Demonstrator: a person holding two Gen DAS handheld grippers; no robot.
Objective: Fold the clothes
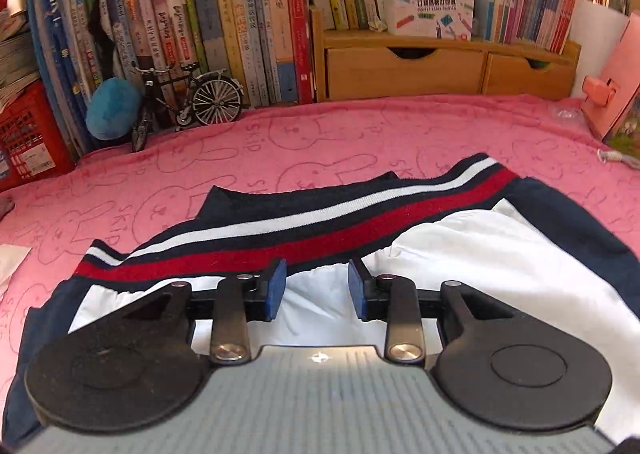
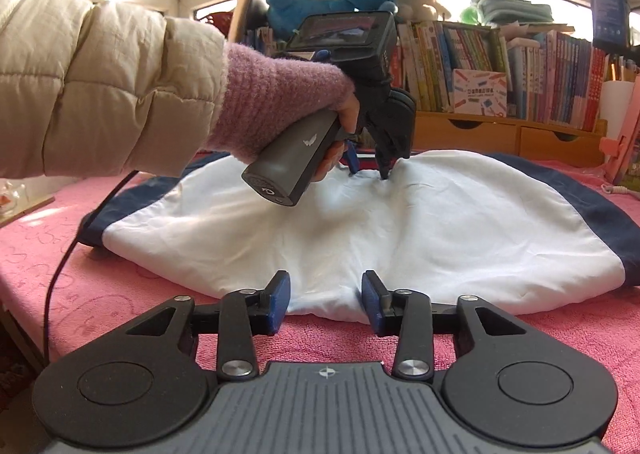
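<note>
A pair of shorts (image 1: 460, 254), white with navy side panels and a navy, white and red striped waistband (image 1: 320, 230), lies flat on the pink towel. My left gripper (image 1: 317, 290) is open, its blue pads (image 1: 277, 288) low over the white cloth just below the waistband. In the right wrist view the left gripper (image 2: 368, 169) points down with its tips touching the far part of the shorts (image 2: 360, 225). My right gripper (image 2: 325, 304) is open and empty at the near hem's middle, where the two legs meet.
The pink bunny-print towel (image 1: 200, 173) covers the table. Books (image 1: 224, 25), a wooden drawer shelf (image 1: 440, 65), a model bicycle (image 1: 188, 101) and a blue plush ball (image 1: 112, 107) line the back. A pink stand (image 1: 612, 93) is at right. A black cable (image 2: 60, 274) runs at left.
</note>
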